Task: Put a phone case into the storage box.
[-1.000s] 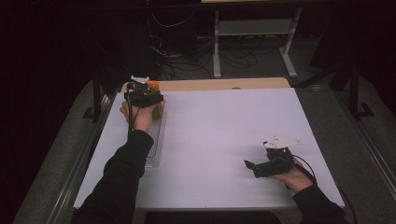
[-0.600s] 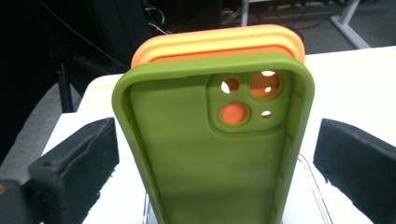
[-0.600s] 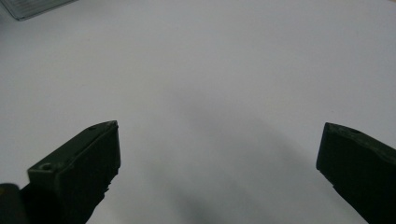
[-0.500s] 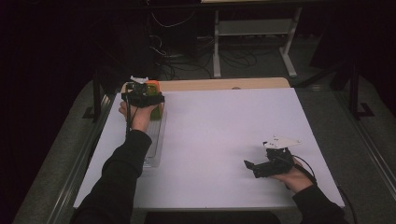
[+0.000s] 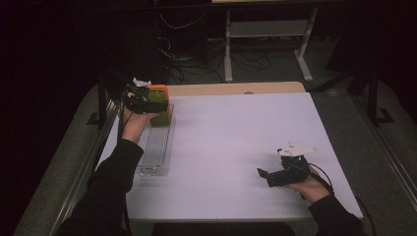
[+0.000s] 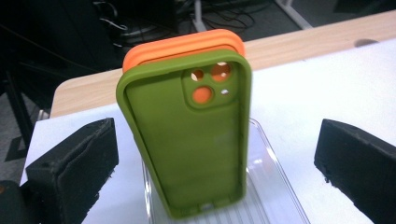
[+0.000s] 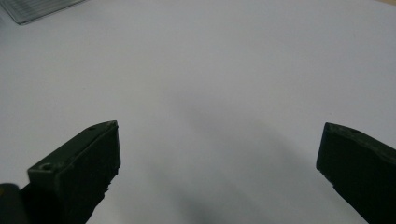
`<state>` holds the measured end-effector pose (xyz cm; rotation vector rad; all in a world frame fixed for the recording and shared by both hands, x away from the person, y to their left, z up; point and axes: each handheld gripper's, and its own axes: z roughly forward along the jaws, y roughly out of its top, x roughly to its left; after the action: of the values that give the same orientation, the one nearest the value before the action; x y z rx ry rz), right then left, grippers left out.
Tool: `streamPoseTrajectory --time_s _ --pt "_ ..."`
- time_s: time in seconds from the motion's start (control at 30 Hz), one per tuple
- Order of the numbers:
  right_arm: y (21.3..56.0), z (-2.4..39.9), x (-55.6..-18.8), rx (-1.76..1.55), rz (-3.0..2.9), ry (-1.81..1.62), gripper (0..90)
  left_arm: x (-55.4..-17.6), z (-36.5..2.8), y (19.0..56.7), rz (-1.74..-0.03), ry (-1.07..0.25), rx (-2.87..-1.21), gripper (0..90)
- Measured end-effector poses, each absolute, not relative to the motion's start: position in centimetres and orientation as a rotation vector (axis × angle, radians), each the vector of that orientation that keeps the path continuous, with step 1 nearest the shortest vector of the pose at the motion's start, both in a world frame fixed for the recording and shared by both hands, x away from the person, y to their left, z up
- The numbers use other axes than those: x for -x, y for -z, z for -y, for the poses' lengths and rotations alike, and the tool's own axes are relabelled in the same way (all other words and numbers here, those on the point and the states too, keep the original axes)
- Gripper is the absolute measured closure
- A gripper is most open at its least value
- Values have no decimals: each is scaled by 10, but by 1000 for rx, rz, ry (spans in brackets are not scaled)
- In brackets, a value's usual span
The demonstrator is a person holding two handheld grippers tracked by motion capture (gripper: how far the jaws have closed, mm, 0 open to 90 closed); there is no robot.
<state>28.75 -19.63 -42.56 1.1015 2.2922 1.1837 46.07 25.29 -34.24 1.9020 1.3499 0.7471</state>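
Phone cases, a green one [image 6: 187, 140] in front and an orange one [image 6: 182, 46] just behind, stand upright in a clear tray [image 5: 156, 147] near the table's [image 5: 236, 142] far left edge. The left gripper [image 5: 142, 100] sits close by, jaws just opened wide, not touching them. Lots of bare white table lies to the right. The right gripper [image 5: 268, 176] rests near the front right edge, jaws wide apart, holding nothing.
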Motion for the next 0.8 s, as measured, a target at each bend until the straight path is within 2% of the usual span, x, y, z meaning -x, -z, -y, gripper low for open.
streamPoseTrajectory --time_s 0.47,0.8 --pt "424 197 -289 -1097 -2290 -1185 0 -421 -257 318 -1064 -568 -1968 0" --pt "422 198 -288 -1101 -2287 -1195 0 -394 -252 325 -920 -465 -2023 0"
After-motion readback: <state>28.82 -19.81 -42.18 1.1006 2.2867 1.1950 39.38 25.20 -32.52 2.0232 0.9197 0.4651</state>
